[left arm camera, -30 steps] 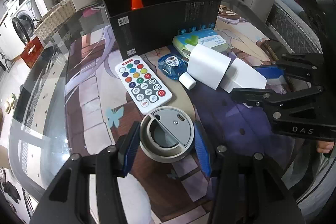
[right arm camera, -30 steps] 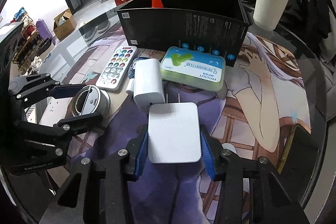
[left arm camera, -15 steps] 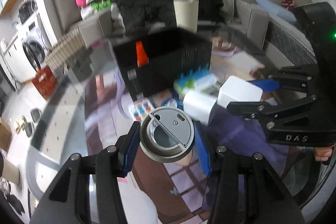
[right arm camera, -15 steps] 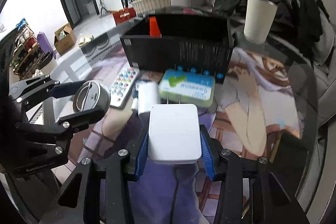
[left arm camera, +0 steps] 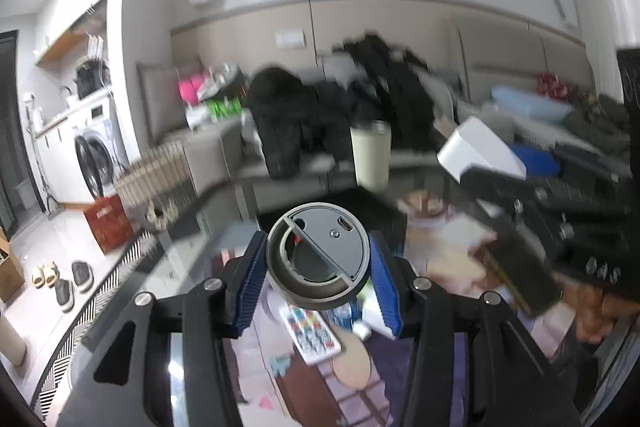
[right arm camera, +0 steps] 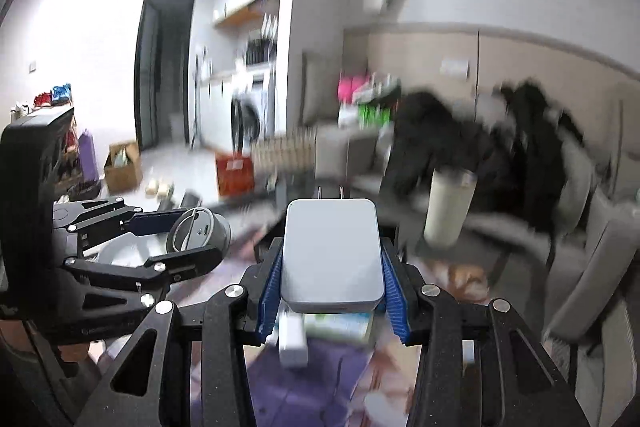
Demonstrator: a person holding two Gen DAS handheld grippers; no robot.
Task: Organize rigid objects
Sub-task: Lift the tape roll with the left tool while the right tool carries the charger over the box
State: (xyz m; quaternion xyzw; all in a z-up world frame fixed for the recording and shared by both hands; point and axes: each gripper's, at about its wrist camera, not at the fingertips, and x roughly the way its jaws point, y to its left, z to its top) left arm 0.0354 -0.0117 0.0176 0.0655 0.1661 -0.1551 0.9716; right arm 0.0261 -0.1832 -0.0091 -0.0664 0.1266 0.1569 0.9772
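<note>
Left tool: blue pads clamped on either side of a round grey lid, which is held clear of the surface. The lid's top face is toward the camera, showing a dividing ridge and a recessed opening. In the right view the same lid sits between the left tool's black fingers, off to the left.

Right tool: pads clamped on the long sides of a white charger, prongs pointing forward and away from the camera. It too is held above the surface. In the left view the charger appears upper right, tilted.

Below the left tool, a remote with coloured buttons lies on the printed mat. Below the right tool lie a white block and a green-and-white case.

A cream cup stands beyond, in front of dark clothing. Backgrounds are motion-blurred; finer detail cannot be read.
</note>
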